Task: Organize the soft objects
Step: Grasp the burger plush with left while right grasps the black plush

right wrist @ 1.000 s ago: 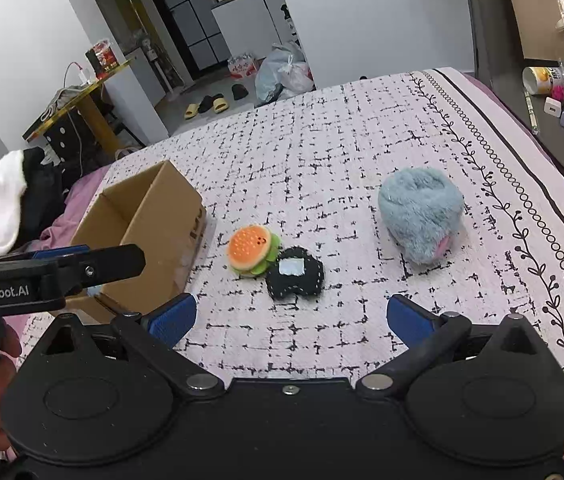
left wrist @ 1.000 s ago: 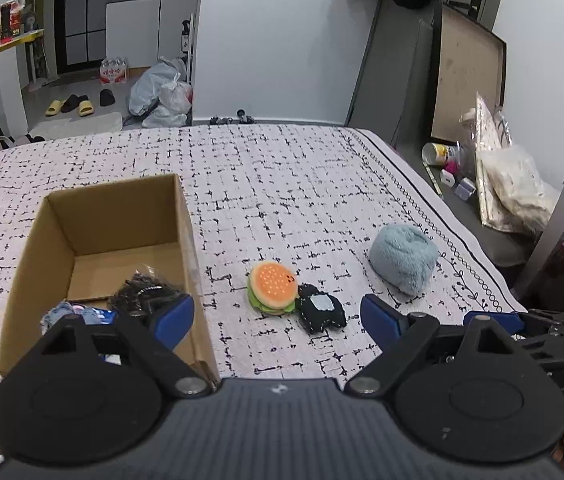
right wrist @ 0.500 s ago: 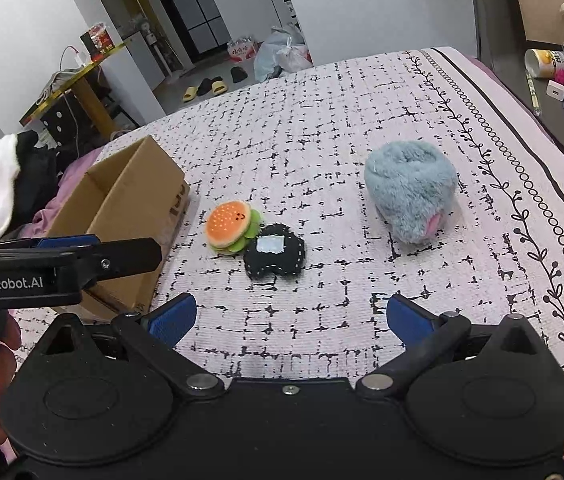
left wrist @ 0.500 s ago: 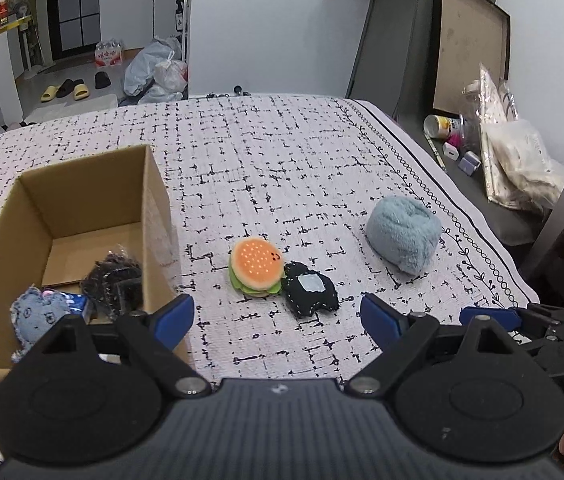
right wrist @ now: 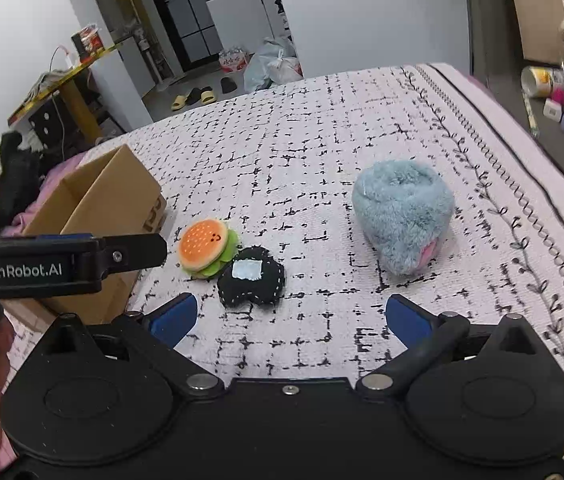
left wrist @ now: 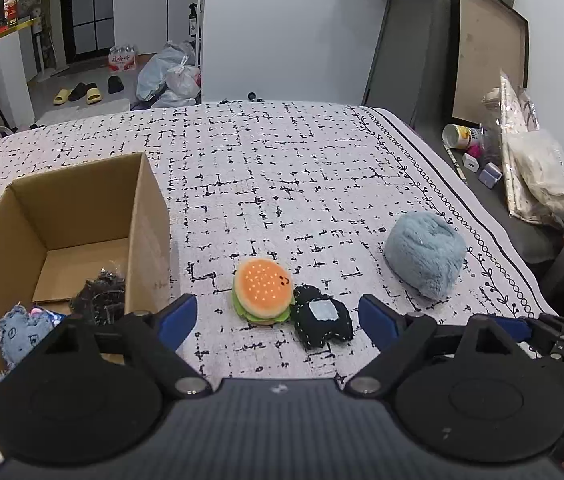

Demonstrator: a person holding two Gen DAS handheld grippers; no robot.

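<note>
Cardboard box (left wrist: 150, 216) already holds two soft items; burger plush (left wrist: 262, 291), black plush (left wrist: 323, 316) and blue furry toy (left wrist: 425, 256) remain on the bedspread; both grippers, left (left wrist: 278, 314) and right (right wrist: 289, 316), gape empty

Bed (left wrist: 282, 168) wide open beyond the toys, clear path there. Burger plush (left wrist: 262, 291) and black plush (left wrist: 322, 322) touch, no gap between them. Open strip separates them from blue furry plush (left wrist: 425, 256). Cardboard box (left wrist: 150, 216) wall blocks the left; its near corner looks crowded, partly hidden.
</note>
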